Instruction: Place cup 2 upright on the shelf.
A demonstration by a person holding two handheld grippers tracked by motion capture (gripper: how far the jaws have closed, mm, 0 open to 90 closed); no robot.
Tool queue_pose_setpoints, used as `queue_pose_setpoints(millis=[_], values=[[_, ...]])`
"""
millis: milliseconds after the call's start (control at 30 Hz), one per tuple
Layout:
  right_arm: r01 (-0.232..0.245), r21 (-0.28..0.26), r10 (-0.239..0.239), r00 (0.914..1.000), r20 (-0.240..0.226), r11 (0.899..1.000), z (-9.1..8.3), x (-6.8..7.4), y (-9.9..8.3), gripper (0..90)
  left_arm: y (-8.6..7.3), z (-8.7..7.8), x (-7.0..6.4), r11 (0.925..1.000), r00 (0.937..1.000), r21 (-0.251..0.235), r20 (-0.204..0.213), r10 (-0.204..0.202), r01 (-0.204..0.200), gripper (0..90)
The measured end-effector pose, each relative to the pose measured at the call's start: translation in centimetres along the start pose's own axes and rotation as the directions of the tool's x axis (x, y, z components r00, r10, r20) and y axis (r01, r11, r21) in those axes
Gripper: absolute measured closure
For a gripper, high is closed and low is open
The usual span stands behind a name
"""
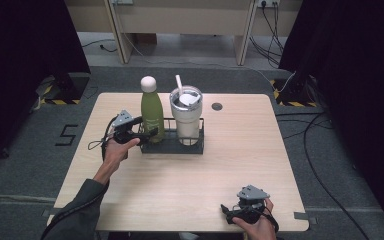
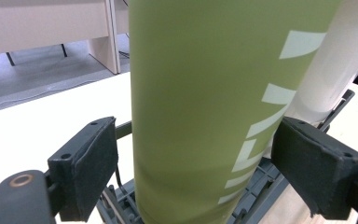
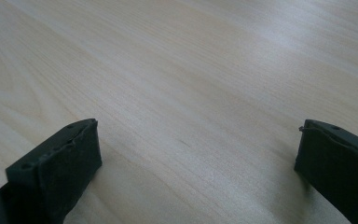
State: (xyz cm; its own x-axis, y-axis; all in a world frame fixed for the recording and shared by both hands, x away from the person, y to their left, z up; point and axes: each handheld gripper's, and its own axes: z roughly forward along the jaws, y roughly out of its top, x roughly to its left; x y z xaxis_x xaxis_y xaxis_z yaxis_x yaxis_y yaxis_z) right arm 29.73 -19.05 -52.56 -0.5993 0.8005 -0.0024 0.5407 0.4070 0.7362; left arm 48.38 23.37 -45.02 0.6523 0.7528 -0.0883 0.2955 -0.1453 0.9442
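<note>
- Left gripper (image 1: 149,133) is held at the lower body of the green bottle (image 1: 152,112), with its jaws apart on either side; in the left gripper view a gap is seen between each pad and the bottle (image 2: 200,107), so nothing is clamped yet
- Right gripper (image 1: 228,212) is rested near the front right edge of the table (image 1: 240,150), jaws wide apart, with bare wood between them
- The bottle is stood upright in the left end of a black wire rack (image 1: 172,146), just beside a white tumbler (image 1: 186,117) with a lid and straw
- The bottle is judged to be rigid, probably metal, with a smooth matt coat that could slip under the pads; its weight cannot be told, since the contents are hidden
- A hold on the straight lower body, above the rack rail, is judged best; the narrow neck and rounded pale cap would give less purchase
- The tumbler is so close that the far jaw is left little room
- White lettering is printed along the bottle's side, but it is seen cropped and at an angle and cannot be read; no brand is made out
</note>
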Motion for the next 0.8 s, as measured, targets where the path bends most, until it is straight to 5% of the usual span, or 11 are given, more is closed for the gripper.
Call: queue_pose_setpoints(millis=[800], values=[[0.001,-0.003,-0.001,1.0000,0.003,1.000,0.0,0.0,0.0,0.4,-0.7,-2.3,-0.2,0.9997,0.9997,-0.002,0.012,-0.023,0.023,14.6]])
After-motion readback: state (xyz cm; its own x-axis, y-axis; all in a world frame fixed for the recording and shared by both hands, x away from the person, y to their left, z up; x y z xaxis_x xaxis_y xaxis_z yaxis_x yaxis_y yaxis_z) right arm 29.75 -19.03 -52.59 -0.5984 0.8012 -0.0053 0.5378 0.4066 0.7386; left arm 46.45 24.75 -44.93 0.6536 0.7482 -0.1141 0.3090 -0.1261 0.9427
